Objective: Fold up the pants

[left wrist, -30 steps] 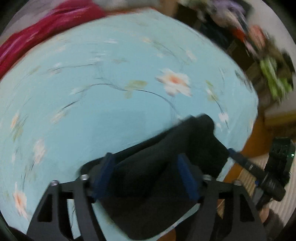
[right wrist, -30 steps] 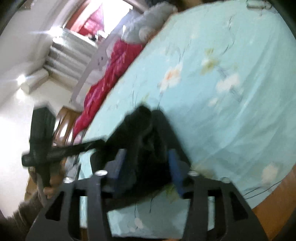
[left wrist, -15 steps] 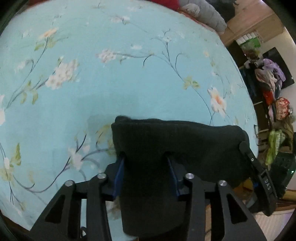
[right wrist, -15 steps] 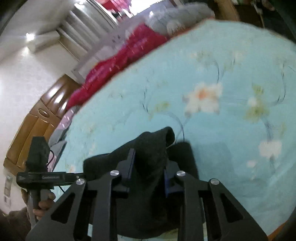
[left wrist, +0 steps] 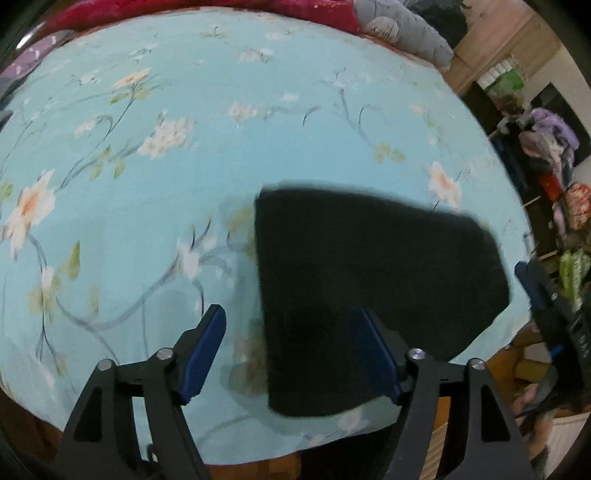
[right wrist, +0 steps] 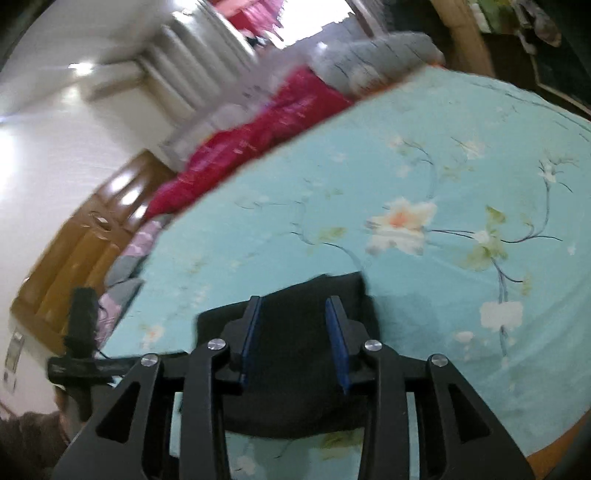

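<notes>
Bedsheet (left wrist: 258, 155) in pale turquoise with printed blossoms and thin branches covers the bed and fills most of the left wrist view. At the lower left of that view the left gripper (left wrist: 291, 350) hovers over the sheet, its blue-padded fingers (left wrist: 203, 347) spread wide apart and holding nothing; the left pad sits above bare sheet, the right pad above dark cloth. Just right of centre lie the black pants (left wrist: 369, 277), folded into a compact, flat bundle near the bed's near edge, with one straight side facing left and a rounded corner toward the right. Along the far edge of the bed a red blanket (left wrist: 295, 14) stretches, with a grey pillow (left wrist: 406, 33) to its right. At the far right edge, part of the right gripper's frame shows beside the pants, and a pile of clothing (left wrist: 546, 155) stands in the room behind.

From the right wrist view, wooden cabinets (right wrist: 85, 236) line the left side, then the red blanket (right wrist: 258, 129) and grey pillow (right wrist: 388, 51) run along the bed's far edge. The right gripper (right wrist: 293, 336) is low in the middle, fingers (right wrist: 338, 336) parted with a clear gap, directly above the pants (right wrist: 295, 387) and gripping nothing. Flowered sheet (right wrist: 461, 184) extends to the right.
</notes>
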`<state>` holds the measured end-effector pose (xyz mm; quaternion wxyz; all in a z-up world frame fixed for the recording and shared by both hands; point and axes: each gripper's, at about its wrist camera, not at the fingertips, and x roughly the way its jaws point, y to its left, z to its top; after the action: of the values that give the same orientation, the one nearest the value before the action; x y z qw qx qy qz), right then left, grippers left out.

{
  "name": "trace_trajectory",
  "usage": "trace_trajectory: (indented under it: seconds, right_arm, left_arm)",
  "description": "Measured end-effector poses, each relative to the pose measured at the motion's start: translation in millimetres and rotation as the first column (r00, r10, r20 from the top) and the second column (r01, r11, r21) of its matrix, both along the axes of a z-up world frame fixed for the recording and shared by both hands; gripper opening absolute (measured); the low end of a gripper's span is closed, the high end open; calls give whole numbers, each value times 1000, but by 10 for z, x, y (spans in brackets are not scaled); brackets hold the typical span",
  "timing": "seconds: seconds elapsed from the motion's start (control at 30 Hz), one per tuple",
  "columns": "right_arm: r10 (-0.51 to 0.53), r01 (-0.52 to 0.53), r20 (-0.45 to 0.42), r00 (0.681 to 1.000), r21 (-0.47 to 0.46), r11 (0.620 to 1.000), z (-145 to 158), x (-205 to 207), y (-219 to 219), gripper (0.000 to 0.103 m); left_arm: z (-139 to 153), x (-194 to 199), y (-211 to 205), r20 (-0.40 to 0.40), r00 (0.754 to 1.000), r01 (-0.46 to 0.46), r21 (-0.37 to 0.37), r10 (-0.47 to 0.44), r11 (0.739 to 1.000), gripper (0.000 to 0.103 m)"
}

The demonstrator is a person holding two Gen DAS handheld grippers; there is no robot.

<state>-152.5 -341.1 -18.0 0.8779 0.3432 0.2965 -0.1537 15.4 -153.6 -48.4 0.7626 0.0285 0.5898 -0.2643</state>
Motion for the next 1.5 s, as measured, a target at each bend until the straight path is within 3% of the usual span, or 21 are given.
trace_trajectory:
  seconds: [0.1,0.17,0.27,0.37,0.43,0.5,0.73,1.0,1.3,1.5]
  right_arm:
    - [22,-19,-112,993,29,999,-371,69,58,37]
    - [18,-7,-208,978,54,999,-703,108,49,36]
    - [12,0,-189,982,61,998,-574,96,45,37]
    - [2,14,-144,990,110,994,-382,48,-50,40]
    - [-30,45,-117,993,124,991,-287,-67,-165,65]
    - [-69,83,-110,992,132,988,-249,-150,-232,69]
    - [-9,52,-208,978,200,978,-431,-21,-410,69]
    - [107,-39,-287,952,233,972,-701,320,-488,69]
    - [227,-150,-325,918,247,957,-831,575,-508,81]
    - [277,-190,-311,909,281,941,-964,629,-525,94]
  left_arm:
    - [-287,-147,-147,18,999,31,79,-32,996,85]
    - [-334,-169,-196,46,999,18,83,-22,996,91]
    - [-229,-161,-171,26,1000,11,72,-13,997,85]
    - [35,-149,-37,25,1000,-12,-28,12,1000,80]
    - [185,-109,23,69,997,-35,-61,39,998,81]
    - [231,-65,37,84,995,-42,-67,47,997,82]
    - [-79,48,31,-57,996,-68,-50,65,996,82]
    - [-216,145,-159,-44,998,-34,-37,33,999,82]
    - [-328,250,-266,-61,998,-25,-33,23,999,82]
    - [-427,250,-346,-50,998,-28,-29,27,999,91]
